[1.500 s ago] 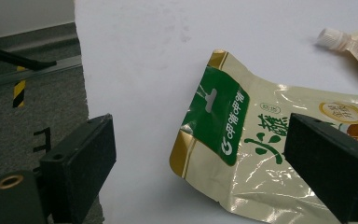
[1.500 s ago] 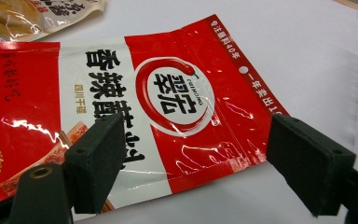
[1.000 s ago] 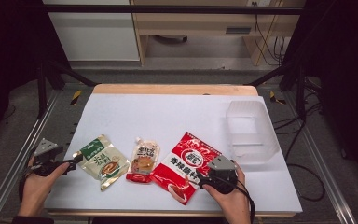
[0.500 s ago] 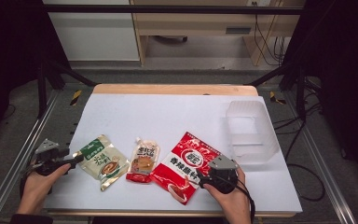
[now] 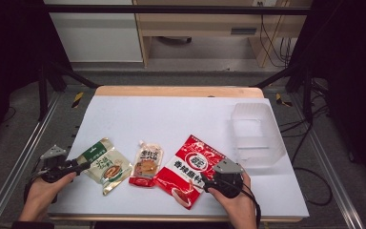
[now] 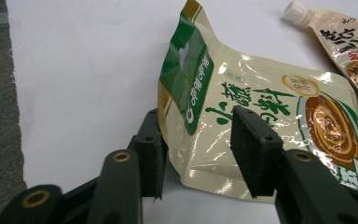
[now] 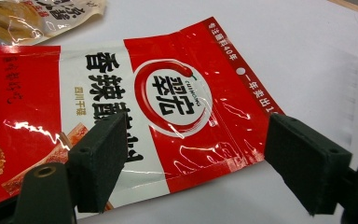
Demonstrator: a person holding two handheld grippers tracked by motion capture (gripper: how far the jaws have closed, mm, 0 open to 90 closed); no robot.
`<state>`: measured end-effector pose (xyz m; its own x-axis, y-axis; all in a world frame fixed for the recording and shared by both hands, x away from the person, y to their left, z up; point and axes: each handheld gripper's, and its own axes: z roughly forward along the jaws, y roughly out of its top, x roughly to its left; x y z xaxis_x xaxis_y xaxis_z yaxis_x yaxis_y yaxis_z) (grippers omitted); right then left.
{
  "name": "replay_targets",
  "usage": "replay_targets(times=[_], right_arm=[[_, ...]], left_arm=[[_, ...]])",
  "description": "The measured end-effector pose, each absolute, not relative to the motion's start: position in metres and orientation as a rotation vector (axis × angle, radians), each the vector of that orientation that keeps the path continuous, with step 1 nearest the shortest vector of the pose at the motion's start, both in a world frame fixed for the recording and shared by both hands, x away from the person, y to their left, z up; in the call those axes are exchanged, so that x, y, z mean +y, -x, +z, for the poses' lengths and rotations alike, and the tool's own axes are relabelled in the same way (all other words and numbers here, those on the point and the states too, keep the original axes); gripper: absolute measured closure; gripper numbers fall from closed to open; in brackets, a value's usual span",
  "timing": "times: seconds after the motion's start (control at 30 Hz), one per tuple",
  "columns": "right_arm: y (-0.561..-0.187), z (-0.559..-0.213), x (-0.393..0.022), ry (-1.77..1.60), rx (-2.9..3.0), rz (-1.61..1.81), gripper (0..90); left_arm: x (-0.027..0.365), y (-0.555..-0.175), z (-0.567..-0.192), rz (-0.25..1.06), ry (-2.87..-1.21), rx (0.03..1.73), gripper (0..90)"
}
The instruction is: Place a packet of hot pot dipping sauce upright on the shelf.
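Both open: left gripper (image 6: 198, 156) straddling green pouch (image 6: 261, 130); right gripper (image 7: 200, 161) over red pouch (image 7: 168, 107).

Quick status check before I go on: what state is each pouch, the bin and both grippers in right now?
Green pouch: sealed, one corner lifted, between the left gripper's jaws.
Spouted pouch: cap on, lying flat.
Red pouch: sealed, lying flat.
Clear bin: upright, empty.
Left gripper: open, straddling the green pouch.
Right gripper: open, over the red pouch's edge.

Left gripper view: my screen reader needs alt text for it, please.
The left gripper is open, its two black jaws straddling the near corner of a green and cream pouch lying on the white table. A spouted pouch lies beyond.
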<state>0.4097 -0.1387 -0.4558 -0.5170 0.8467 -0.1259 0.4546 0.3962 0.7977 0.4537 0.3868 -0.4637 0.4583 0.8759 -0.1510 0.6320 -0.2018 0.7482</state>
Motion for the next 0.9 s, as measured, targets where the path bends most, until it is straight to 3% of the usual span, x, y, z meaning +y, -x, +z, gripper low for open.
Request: replay_targets(times=[0.1, 0.4, 0.9], right_arm=[[-0.41, -0.456, -0.139, -1.103, 2.132, 0.984, 22.1], [-0.409, -0.455, -0.14, -1.101, 2.119, 1.001, 23.0], [-0.41, -0.448, -0.14, -1.091, 2.106, 1.051, 22.9]], left_arm=[[0.386, -0.455, -0.465, 0.393, -1.948, 1.268, 61.6], [0.38, -0.459, -0.464, 0.447, -2.04, 1.244, 88.5], [0.368, -0.459, -0.42, 0.6, -2.074, 1.068, 90.0]])
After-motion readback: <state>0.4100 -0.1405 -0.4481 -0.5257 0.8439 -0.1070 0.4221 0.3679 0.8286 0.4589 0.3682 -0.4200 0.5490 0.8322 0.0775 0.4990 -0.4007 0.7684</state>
